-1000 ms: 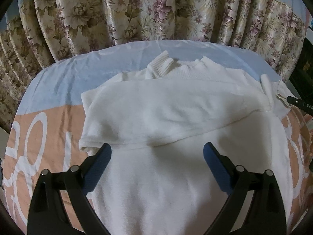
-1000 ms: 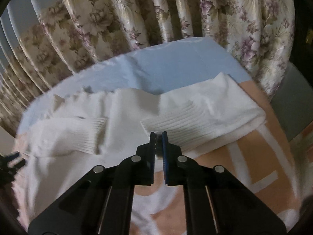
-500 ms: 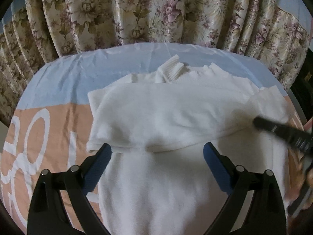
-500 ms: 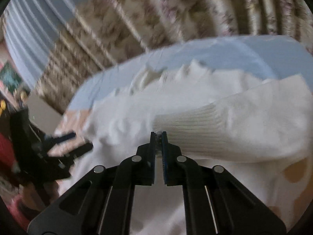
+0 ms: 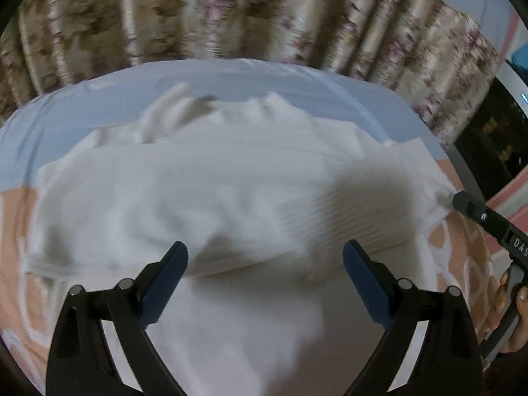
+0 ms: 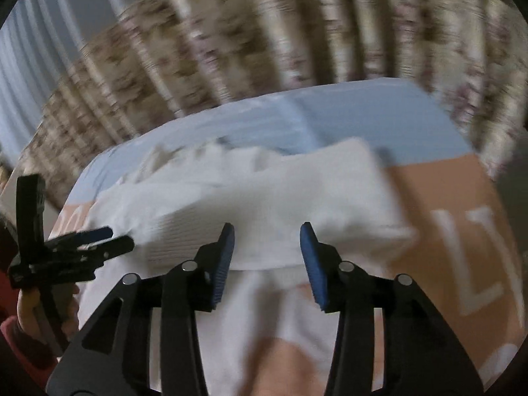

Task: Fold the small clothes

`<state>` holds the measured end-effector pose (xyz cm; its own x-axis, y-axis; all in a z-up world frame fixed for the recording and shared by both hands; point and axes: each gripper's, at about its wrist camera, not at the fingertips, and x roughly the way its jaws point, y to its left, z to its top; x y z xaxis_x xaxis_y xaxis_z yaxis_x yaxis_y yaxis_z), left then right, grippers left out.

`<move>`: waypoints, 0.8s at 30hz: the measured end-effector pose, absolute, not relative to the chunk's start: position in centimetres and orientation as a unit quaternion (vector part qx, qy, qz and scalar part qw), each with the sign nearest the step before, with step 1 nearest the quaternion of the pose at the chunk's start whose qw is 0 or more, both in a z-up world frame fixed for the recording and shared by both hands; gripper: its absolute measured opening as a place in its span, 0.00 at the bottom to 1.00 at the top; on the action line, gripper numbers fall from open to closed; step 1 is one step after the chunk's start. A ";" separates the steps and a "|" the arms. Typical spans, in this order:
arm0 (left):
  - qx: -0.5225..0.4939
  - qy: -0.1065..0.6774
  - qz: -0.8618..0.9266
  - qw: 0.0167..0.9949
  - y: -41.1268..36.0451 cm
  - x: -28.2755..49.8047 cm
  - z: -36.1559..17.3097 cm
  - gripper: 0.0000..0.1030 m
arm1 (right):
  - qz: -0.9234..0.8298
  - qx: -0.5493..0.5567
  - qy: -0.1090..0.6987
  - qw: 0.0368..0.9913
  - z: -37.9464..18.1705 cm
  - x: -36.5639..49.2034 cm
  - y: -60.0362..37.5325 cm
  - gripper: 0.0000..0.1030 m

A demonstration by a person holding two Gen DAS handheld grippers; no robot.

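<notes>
A: Floral curtains (image 5: 231,13) hang along the far side, and the bed cover (image 6: 445,204) below them is blue far off and peach with white lettering nearer to me.

B: Where's the garment?

A: The white sweater (image 5: 204,191) lies flat across the cover, both sleeves folded over the chest, the right sleeve's ribbed cuff (image 5: 346,221) on top.

B: And my tools?

A: The left gripper (image 5: 265,260) hovers over the body with its blue pads spread wide and nothing between them. The right gripper (image 6: 267,241) is opening – the cuff has dropped clear and lies just beyond its pads (image 6: 226,257).

B: How would I do the next bit well?

A: I'd let that sleeve settle, then take both near hem corners evenly – one low, square fold toward the collar.
</notes>
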<state>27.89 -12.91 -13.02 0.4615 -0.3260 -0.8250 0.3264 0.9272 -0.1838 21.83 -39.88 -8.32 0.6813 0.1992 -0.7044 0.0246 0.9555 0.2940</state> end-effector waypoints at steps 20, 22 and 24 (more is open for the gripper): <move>0.036 0.449 -0.240 0.860 -15.2 29.0 -11.2 0.11 | -0.018 0.151 0.407 0.901 -9.8 20.9 -43.4 0.53; 0.031 0.446 -0.227 0.865 -13.5 29.4 -10.6 0.11 | -0.010 0.156 0.423 0.893 -10.7 21.4 -43.2 0.53; 0.019 0.451 -0.222 0.864 -12.1 29.8 -10.4 0.11 | -0.007 0.150 0.430 0.890 -11.4 22.5 -42.7 0.53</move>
